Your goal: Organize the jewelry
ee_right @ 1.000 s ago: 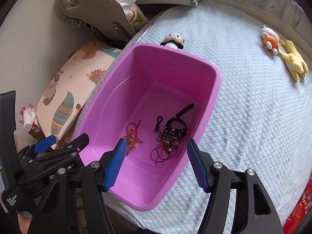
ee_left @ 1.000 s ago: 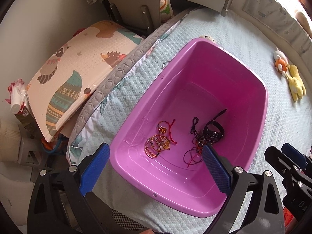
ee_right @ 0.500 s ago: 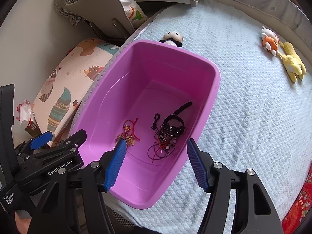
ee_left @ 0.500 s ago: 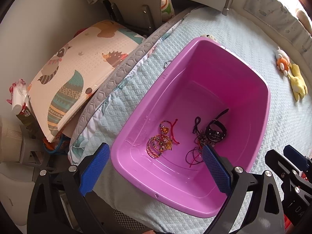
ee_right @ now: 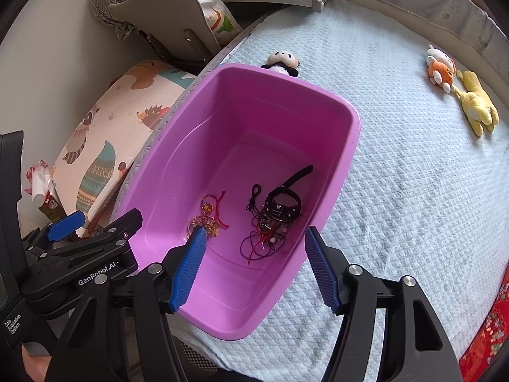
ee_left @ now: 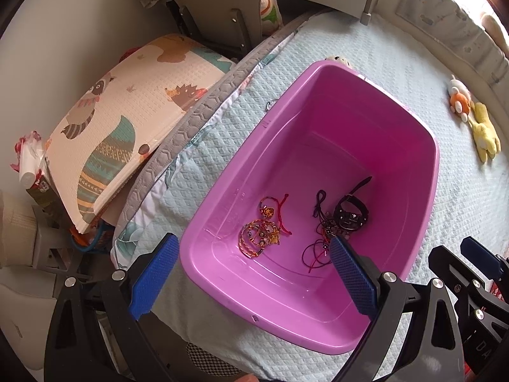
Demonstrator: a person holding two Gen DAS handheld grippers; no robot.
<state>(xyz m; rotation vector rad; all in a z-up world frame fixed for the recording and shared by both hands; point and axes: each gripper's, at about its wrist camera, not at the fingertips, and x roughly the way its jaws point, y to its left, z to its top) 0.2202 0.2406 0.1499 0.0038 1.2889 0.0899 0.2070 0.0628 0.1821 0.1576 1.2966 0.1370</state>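
Note:
A purple plastic tub (ee_left: 426, 146) (ee_right: 346, 146) sits on a pale blue quilted bed. On its floor lie red and gold bracelets (ee_left: 262, 229) (ee_right: 210, 215) and, to their right, a black watch (ee_left: 350, 215) (ee_right: 283, 202) on a tangle of dark cords (ee_left: 318, 248) (ee_right: 262, 242). My left gripper (ee_left: 251, 267) is open and empty above the tub's near end. My right gripper (ee_right: 254, 264) is open and empty above the same end, to the right of the left one. A small ring (ee_left: 269, 105) lies on the quilt left of the tub.
A folded animal-print mat (ee_left: 121, 127) leans off the bed's left edge, by a grey chair (ee_right: 178, 28). A panda plush (ee_right: 283, 60) lies behind the tub. An orange plush (ee_right: 440, 70) and a yellow plush (ee_right: 477, 108) lie at the far right.
Both grippers have pulled back and up a little, so the tub and jewelry sit slightly farther away in both views. The jewelry has not moved. Both grippers stay open.

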